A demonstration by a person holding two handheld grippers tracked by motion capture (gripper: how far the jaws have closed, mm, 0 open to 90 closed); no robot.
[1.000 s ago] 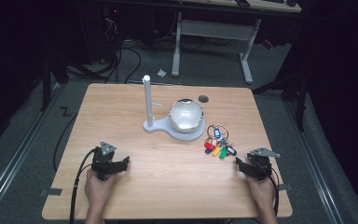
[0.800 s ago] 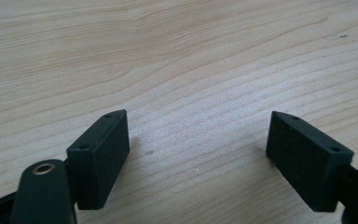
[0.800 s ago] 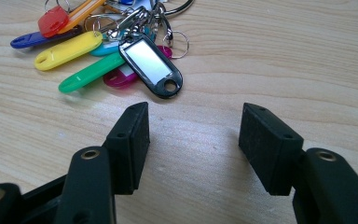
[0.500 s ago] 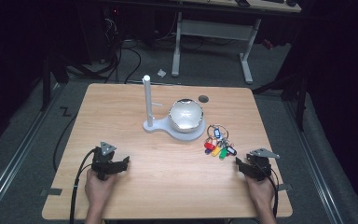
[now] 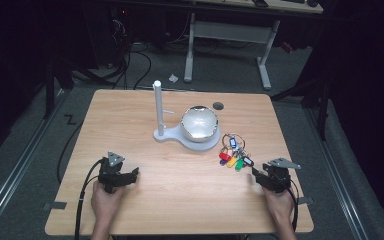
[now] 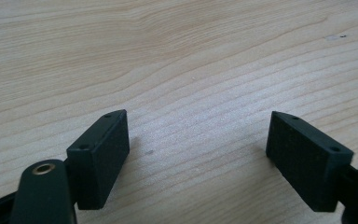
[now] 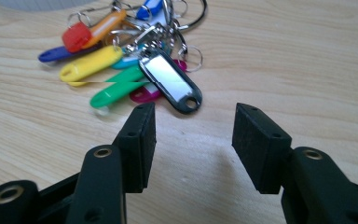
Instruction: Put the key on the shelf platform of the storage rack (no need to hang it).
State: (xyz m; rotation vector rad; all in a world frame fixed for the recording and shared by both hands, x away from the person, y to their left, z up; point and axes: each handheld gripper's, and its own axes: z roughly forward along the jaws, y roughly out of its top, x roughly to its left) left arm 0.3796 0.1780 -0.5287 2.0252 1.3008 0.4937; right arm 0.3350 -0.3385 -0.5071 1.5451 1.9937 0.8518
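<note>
The bunch of key tags (image 5: 233, 154) lay flat on the table (image 5: 180, 200), just right of the white stand (image 5: 186, 131) with its pole and shiny dome. The right hand-held gripper (image 7: 193, 128) sat near it, jaws parted and empty, pointed at the black tag (image 7: 171, 81). The left hand-held gripper (image 6: 198, 140) rested wide and empty over bare wood. The bunch appeared light, loose and floppy; smooth plastic tags could slip. Pinching the black tag's body or a ring seemed soundest.
</note>
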